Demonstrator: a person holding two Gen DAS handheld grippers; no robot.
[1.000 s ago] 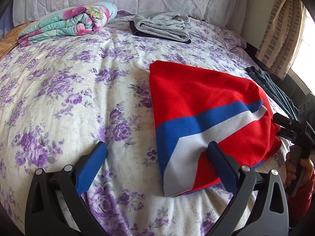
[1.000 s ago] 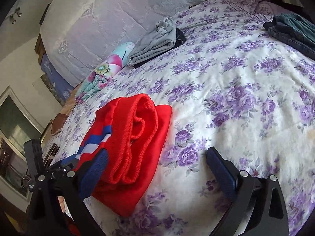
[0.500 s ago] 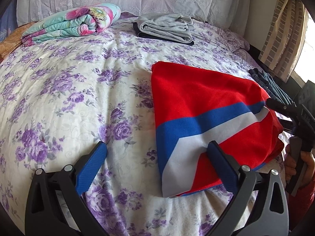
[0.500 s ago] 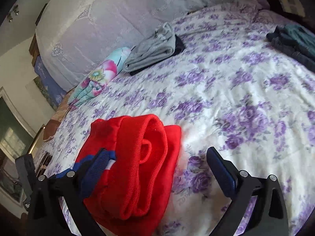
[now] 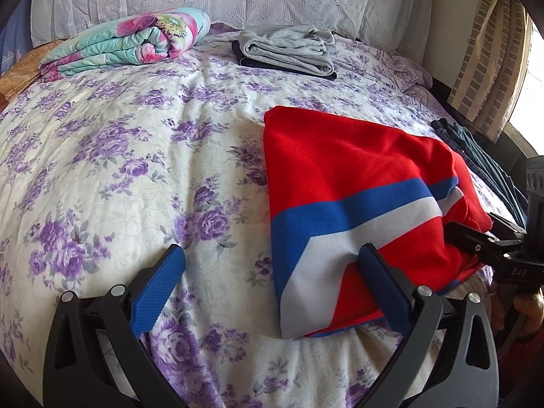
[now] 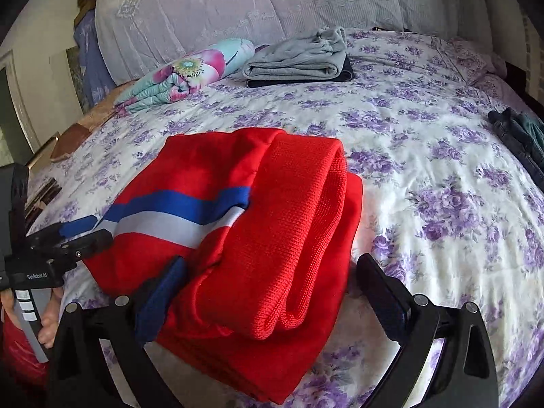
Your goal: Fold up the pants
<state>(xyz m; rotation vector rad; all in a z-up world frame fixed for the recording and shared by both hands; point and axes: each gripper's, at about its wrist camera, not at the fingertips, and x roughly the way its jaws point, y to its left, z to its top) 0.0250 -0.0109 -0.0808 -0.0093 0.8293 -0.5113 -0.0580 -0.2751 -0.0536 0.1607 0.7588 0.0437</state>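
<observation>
The red pants point(image 5: 343, 170), with a blue and a white stripe across them, lie folded into a thick flat bundle near the front edge of the bed point(image 5: 136, 170), on its purple-flowered cover. In the right wrist view the folded layers stack up, the ribbed waistband rolled on top point(image 6: 306, 221). The left gripper point(image 5: 272, 278) is spread wide and holds nothing; its right finger point(image 5: 384, 289) lies at the striped near corner of the pants, the other over bare cover. The right gripper point(image 6: 272, 292) is also wide open and empty, its 2 fingers straddling the near end of the bundle, the left one point(image 6: 159, 302) against the red cloth. Each gripper shows at the edge of the other's view, flanking the pants. Farther back lie a gray folded garment point(image 5: 289, 49) on a dark one, a rolled floral quilt point(image 5: 125, 42), and dark clothes point(image 6: 520, 136) by the right edge.
</observation>
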